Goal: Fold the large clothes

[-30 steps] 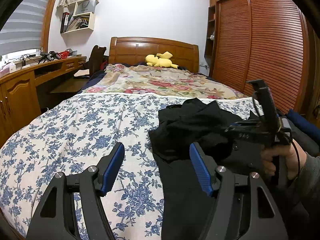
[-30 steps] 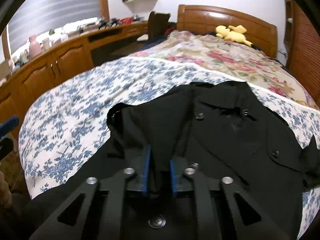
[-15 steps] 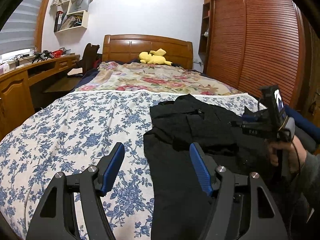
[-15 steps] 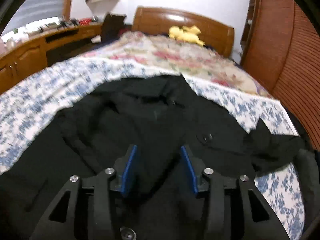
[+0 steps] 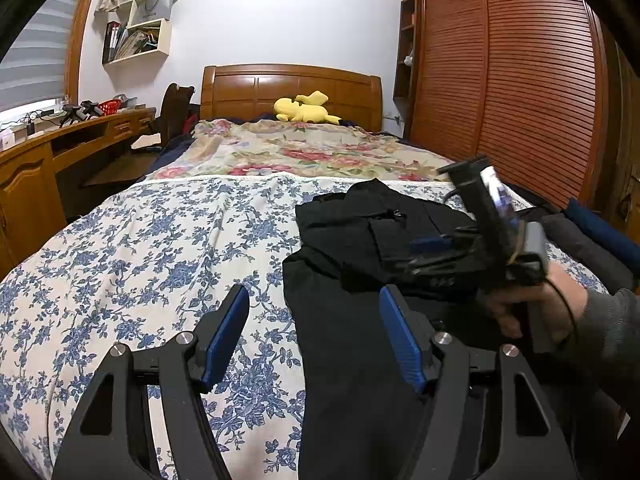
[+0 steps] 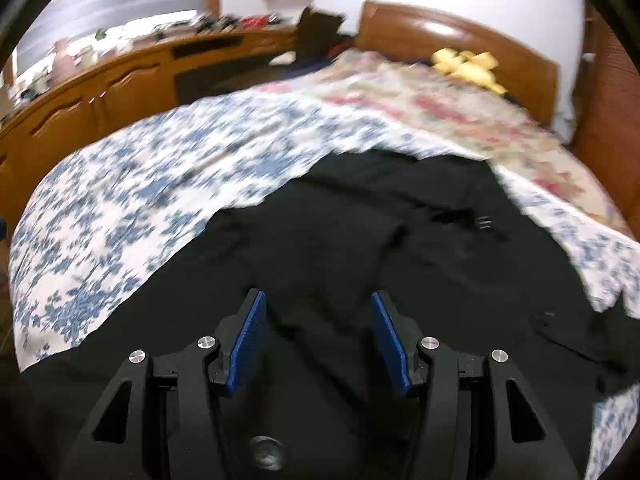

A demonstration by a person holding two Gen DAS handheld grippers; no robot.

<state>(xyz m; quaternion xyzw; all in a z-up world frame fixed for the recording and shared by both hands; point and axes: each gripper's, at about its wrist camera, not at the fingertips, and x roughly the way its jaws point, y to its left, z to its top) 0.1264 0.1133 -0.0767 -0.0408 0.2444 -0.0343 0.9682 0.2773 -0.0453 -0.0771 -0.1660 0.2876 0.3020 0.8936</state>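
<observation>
Both my grippers (image 5: 314,338) (image 6: 318,334) hover empty, jaws apart, between folds; next I must grasp the black buttoned coat's (image 6: 360,248) edge

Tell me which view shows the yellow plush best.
The left wrist view: the plush lies sharp against the headboard, its whole outline clear. In the right wrist view the plush is there too, but motion blur smears it into a pale yellow patch near the frame's upper right.

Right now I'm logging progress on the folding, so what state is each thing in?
black coat: lying on the bed, partly folded, rumpled
left gripper: jaws open, empty
right gripper: jaws open, nothing pinched
blue floral bedspread: spread flat
wardrobe doors: shut
</observation>
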